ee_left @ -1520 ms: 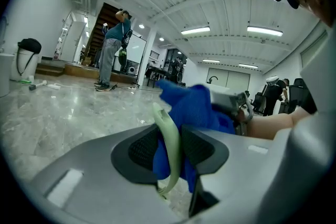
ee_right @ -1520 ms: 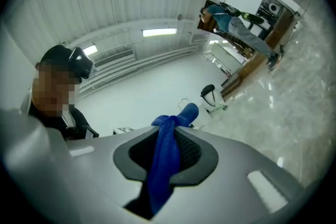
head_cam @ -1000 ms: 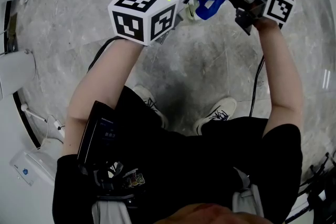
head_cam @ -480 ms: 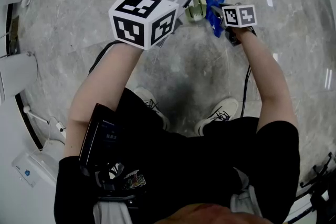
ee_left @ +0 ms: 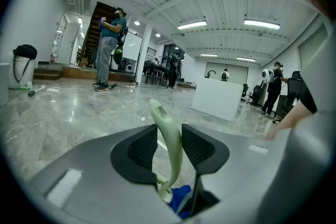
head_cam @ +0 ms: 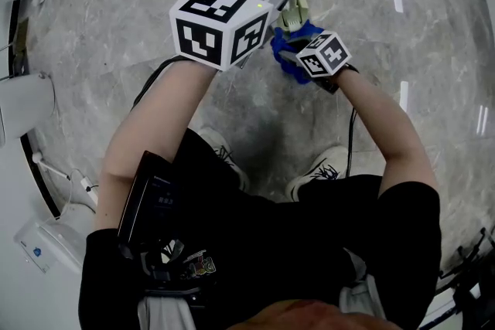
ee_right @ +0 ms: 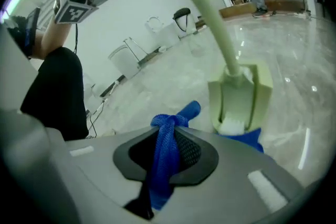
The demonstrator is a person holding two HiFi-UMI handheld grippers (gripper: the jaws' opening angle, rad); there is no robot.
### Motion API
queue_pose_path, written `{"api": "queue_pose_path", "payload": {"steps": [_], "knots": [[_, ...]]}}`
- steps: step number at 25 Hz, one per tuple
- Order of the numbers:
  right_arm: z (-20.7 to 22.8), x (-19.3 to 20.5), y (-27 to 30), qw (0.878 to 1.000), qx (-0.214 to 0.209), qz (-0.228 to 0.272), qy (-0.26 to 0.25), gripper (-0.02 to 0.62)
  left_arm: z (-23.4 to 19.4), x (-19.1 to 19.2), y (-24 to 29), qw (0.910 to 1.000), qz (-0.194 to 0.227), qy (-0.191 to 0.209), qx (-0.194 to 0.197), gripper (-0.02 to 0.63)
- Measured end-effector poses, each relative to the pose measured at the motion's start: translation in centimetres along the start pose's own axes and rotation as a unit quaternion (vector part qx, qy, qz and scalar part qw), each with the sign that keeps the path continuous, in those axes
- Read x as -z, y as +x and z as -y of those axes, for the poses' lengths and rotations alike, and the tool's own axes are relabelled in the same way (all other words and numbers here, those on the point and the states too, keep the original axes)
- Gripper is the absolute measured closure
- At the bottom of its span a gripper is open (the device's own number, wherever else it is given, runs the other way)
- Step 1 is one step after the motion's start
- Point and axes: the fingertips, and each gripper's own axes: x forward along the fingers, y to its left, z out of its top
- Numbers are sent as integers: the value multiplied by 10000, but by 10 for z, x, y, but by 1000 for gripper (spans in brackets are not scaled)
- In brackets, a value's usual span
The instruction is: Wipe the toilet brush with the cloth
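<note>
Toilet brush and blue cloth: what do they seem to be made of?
The toilet brush looks like moulded plastic: pale green, smooth, with a soft sheen along its curved handle. The cloth looks like a knitted or woven textile, perhaps microfibre: its surface shows a fine mesh-like grain and it bunches into soft folds.

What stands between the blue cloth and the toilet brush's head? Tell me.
Nothing visible. The blue cloth, clamped in the right gripper, lies right below the toilet brush's head, with a fold showing just under it. The left gripper holds the handle.
</note>
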Motion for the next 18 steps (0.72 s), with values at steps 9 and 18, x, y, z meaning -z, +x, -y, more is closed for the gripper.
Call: {"api": "queue_pose_path", "payload": {"steps": [9, 18], "knots": [[-54, -70, 23, 9893, -1145, 783, 449, 537, -6, 10, 1, 9998, -184, 109, -17, 482], [25, 88, -28, 9862, -1051, -1162, 540, 538, -5, 14, 0, 9998, -201, 28, -3, 483]]}}
